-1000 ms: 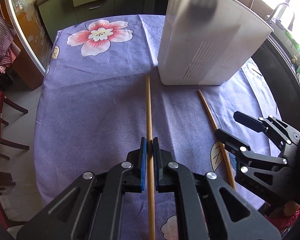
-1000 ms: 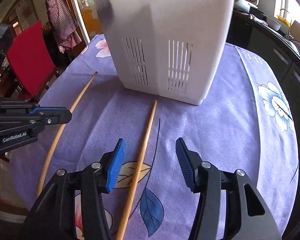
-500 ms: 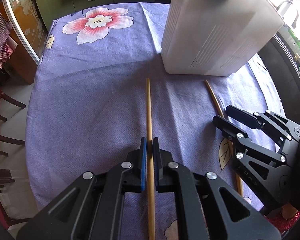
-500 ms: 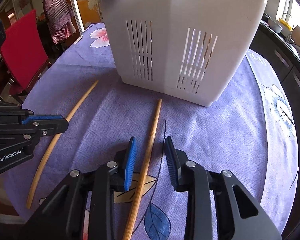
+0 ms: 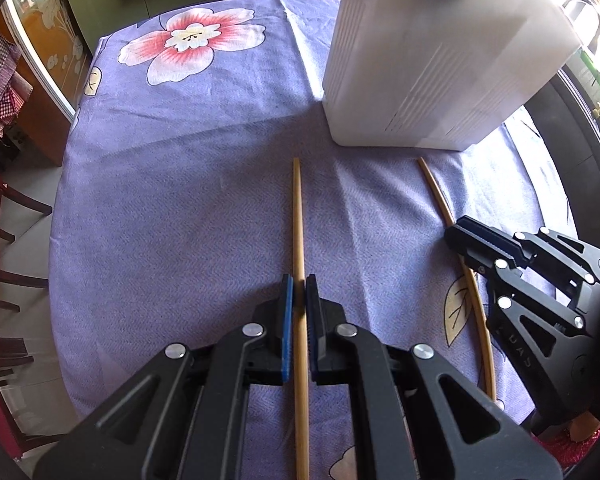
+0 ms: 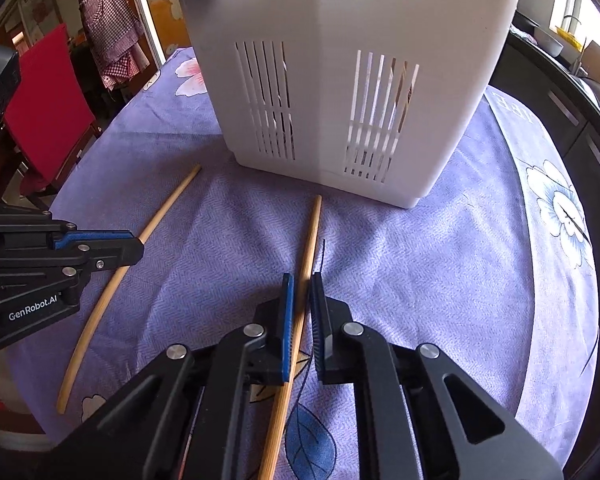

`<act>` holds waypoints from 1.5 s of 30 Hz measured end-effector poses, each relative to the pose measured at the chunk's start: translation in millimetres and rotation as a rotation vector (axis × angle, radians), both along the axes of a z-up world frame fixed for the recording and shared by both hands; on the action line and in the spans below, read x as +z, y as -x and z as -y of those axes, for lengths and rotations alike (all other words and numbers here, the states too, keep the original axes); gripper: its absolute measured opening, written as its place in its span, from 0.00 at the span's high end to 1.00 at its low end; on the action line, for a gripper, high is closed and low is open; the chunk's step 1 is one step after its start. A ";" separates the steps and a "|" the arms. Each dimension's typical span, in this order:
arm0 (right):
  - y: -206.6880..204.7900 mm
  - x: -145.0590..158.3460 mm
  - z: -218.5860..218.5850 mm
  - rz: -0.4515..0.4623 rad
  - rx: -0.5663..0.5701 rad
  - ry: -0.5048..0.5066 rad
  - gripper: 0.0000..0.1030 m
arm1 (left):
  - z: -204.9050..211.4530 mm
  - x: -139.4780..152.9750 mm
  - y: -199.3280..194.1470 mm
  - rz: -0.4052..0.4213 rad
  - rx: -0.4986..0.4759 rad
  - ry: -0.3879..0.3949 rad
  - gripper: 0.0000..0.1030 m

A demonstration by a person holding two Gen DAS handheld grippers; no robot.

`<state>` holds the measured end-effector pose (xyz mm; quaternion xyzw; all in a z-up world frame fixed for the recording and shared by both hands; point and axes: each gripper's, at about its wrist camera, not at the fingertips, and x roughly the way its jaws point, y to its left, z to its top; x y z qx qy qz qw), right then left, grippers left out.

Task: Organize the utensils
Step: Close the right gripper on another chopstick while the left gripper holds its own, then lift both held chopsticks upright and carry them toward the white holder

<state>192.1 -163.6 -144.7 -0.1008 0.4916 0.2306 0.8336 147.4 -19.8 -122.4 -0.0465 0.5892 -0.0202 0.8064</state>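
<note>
While both chopsticks lay on the worktop (image 5: 180,208) | left tongs (image 5: 299,300) clamped left chopstick (image 5: 298,216) | right tongs (image 6: 300,300) had just closed onto right chopstick (image 6: 310,236) | next, likely: lift both into white holder (image 6: 340,80)

My left tool (image 5: 299,292) points steeply down, its jaws clamped tight on a chopstick (image 5: 298,216). My right tool (image 6: 301,292) tilts down beside it, and its jaws have just been closing onto the second chopstick (image 6: 310,236).

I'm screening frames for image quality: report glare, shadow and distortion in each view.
Left wrist view: window glare blows out the top right corner beside the white caddy; fisheye bends the right chopstick. Right wrist view: even light, caddy slots sharp, the left chopstick bows near the edge.
</note>
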 end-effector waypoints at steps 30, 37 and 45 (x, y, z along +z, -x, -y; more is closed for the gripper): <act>46.3 110.3 108.1 0.170 -0.080 -0.348 0.94 | -0.8 39.9 2.8 0.096 -0.032 -0.001 0.94; 59.1 130.0 125.1 0.213 -0.090 -0.378 0.94 | 4.5 91.9 24.8 0.225 -0.056 0.003 0.94; 72.1 147.3 128.0 0.266 -0.092 -0.391 0.94 | 10.3 132.9 49.7 0.360 -0.074 0.004 0.94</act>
